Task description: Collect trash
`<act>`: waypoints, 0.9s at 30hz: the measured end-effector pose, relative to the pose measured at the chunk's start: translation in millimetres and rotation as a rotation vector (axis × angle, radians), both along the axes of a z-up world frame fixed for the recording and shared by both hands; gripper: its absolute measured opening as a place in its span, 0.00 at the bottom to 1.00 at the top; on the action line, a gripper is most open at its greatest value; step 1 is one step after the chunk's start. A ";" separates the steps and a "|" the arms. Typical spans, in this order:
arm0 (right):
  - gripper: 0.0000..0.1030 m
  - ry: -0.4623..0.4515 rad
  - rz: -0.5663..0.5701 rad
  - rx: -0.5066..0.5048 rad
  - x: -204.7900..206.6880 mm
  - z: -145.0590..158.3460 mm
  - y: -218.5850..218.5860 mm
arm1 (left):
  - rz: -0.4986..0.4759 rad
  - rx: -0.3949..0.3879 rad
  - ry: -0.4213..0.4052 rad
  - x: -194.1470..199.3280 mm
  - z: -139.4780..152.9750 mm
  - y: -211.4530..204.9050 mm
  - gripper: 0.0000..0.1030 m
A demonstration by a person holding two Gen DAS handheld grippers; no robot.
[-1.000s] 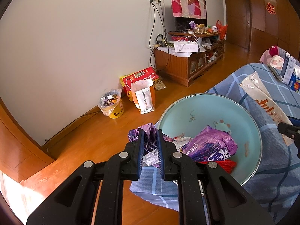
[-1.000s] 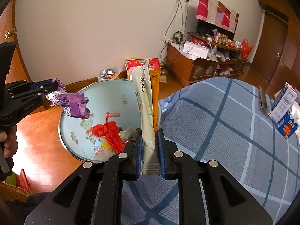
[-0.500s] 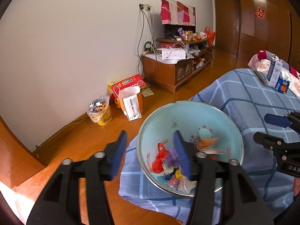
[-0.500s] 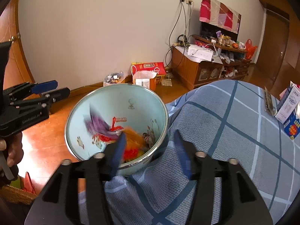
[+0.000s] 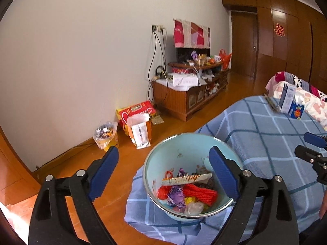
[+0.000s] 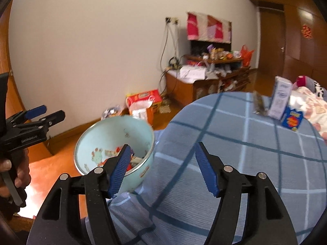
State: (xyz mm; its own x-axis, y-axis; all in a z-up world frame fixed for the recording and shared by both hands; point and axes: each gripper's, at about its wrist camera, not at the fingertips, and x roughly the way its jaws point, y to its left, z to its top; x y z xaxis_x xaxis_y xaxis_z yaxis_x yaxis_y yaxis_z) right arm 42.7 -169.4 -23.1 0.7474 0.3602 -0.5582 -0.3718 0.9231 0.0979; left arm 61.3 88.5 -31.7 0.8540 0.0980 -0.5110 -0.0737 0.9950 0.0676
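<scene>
Left wrist view, item one: my left gripper (image 5: 163, 171), jaws spread wide and opening further, nothing between the pads; they frame the basin below without touching it.

Item two: my right gripper (image 6: 162, 169), jaws spread and opening, empty, hanging over the bed beside the basin. Its picture is blurred.

Item three: pale blue enamel basin (image 5: 177, 143), at the corner of the bed on the blue checked bedspread (image 5: 265, 134). It holds the gathered trash: a long printed wrapper (image 5: 187, 179) lying across the top, a crumpled purple wrapper (image 5: 176, 193), a red mesh piece (image 5: 200, 193), a clear plastic scrap (image 5: 194, 207).

Handling, by my judgement: wrappers are light, thin and crinkly, slippery on their faces; best pinched at an edge or a bunched fold, firmly, since they slip out easily.

Item four, remaining on the far side of the bed: an upright white carton (image 6: 280, 98), a small blue box (image 6: 292, 119) just beside it, a dark flat packet (image 6: 258, 104) near them. Cartons look stiff if full, soft if empty; I would take them across the narrow faces.
</scene>
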 end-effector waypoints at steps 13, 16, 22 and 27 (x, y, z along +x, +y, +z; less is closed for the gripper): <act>0.65 -0.047 -0.039 0.025 -10.5 17.5 -15.5 | -0.013 -0.001 -0.024 -8.7 11.1 0.1 0.87; 0.65 -0.053 -0.044 0.029 -11.4 19.3 -15.9 | -0.013 0.000 -0.025 -8.7 11.3 0.1 0.88; 0.65 -0.058 -0.050 0.030 -10.9 20.5 -16.8 | -0.005 0.000 -0.028 -10.4 13.4 1.7 0.92; 0.65 -0.060 -0.050 0.028 -11.3 21.2 -17.5 | -0.006 0.000 -0.028 -10.9 14.6 2.0 0.92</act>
State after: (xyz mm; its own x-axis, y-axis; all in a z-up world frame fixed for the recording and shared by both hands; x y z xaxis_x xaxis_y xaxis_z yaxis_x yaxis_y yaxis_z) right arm 31.4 -186.8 -1.9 0.7968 0.3362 -0.5022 -0.3310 0.9380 0.1027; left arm 50.4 90.5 -17.0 0.8684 0.0931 -0.4871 -0.0700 0.9954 0.0655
